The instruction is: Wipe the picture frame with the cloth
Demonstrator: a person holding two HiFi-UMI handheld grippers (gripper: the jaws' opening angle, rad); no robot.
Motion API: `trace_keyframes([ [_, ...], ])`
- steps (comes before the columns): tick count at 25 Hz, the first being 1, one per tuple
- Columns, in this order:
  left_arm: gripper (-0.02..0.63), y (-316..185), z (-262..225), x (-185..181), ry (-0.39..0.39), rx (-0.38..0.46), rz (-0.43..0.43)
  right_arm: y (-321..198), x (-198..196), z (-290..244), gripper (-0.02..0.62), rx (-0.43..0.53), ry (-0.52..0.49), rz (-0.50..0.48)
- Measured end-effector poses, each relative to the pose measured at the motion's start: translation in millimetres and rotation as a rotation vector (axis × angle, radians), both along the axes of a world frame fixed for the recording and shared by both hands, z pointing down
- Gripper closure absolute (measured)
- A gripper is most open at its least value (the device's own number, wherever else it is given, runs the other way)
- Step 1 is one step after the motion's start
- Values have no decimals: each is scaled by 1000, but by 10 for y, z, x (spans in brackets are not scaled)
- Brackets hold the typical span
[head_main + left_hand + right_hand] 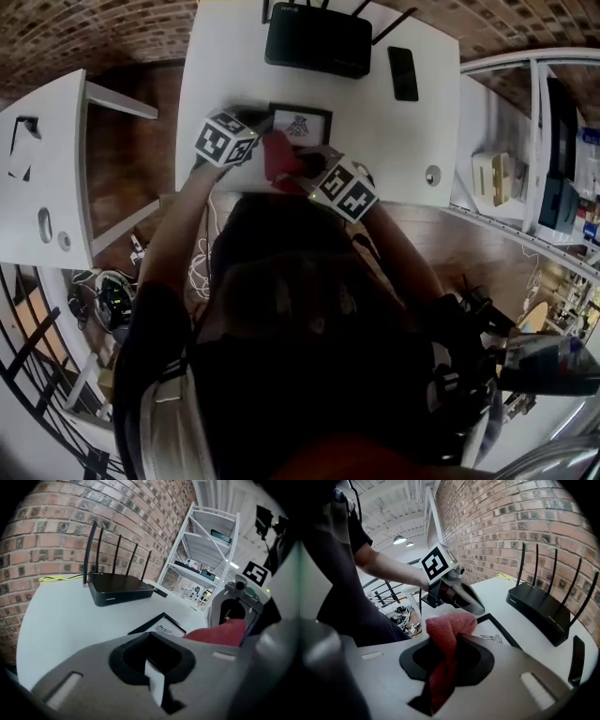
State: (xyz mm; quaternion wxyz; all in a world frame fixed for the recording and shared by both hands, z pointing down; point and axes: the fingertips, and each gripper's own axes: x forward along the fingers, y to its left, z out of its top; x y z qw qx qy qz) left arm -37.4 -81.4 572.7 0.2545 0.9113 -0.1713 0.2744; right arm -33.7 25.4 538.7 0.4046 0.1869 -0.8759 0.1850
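Observation:
A black picture frame [300, 125] with a white print lies flat on the white table [234, 75]. My right gripper [452, 641] is shut on a red cloth [447, 627], whose bunched end hangs over the frame's [499, 637] near corner. In the head view the cloth [279, 159] sits at the frame's lower left edge. My left gripper [153, 641] is shut with nothing seen between its jaws. It points at the frame's [161, 626] left side, close beside the cloth [220, 632]. Whether it touches the frame is hidden.
A black router [317, 42] with several antennas stands at the table's far edge, with a black phone [403, 72] to its right. A white shelving unit [534, 141] stands right of the table, and a white side table [47, 169] stands to the left. A brick wall runs behind.

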Motion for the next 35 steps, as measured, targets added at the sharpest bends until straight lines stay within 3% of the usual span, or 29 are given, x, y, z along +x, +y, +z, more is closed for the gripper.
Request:
trace_keyframes([
  [7, 603, 2, 9, 143, 51, 1, 61, -116, -101, 225, 529, -37, 51, 53],
  [18, 603, 1, 121, 225, 15, -10, 82, -374, -190, 499, 528, -23, 140, -43],
  [25, 603, -1, 190, 243, -55, 24, 133, -494, -195, 573, 528, -85, 124, 0],
  [29, 603, 1, 193, 231, -55, 21, 136, -498, -187, 596, 529, -137, 119, 39],
  [35, 604, 5, 194, 224, -57, 40, 144, -494, -184, 591, 531, -131, 108, 58],
])
